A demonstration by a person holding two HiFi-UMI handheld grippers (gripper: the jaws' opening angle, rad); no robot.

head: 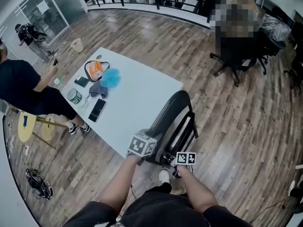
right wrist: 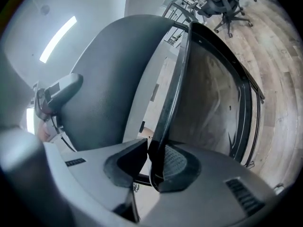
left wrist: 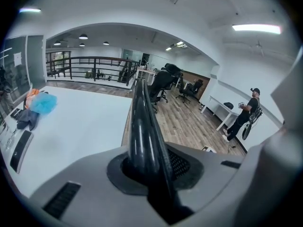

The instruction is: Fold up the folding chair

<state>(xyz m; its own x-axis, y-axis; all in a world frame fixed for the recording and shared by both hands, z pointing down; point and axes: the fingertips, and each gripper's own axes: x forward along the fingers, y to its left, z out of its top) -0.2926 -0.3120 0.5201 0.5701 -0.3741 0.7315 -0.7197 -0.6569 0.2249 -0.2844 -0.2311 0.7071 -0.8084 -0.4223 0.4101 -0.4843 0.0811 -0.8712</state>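
Head view shows the folding chair [head: 174, 119] standing on the wood floor [head: 236, 126] against the near edge of the white table [head: 142, 91]. The left tongs [left wrist: 149, 169] are clamped narrow on its black top rim; the right tongs [right wrist: 154, 169] pinch a thin dark edge of its frame.

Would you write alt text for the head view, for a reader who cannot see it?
Seen from above, a person's left gripper and right gripper clamp the edges of a black, nearly folded folding chair beside a white table on a wooden floor. Another person sits at the table's left.
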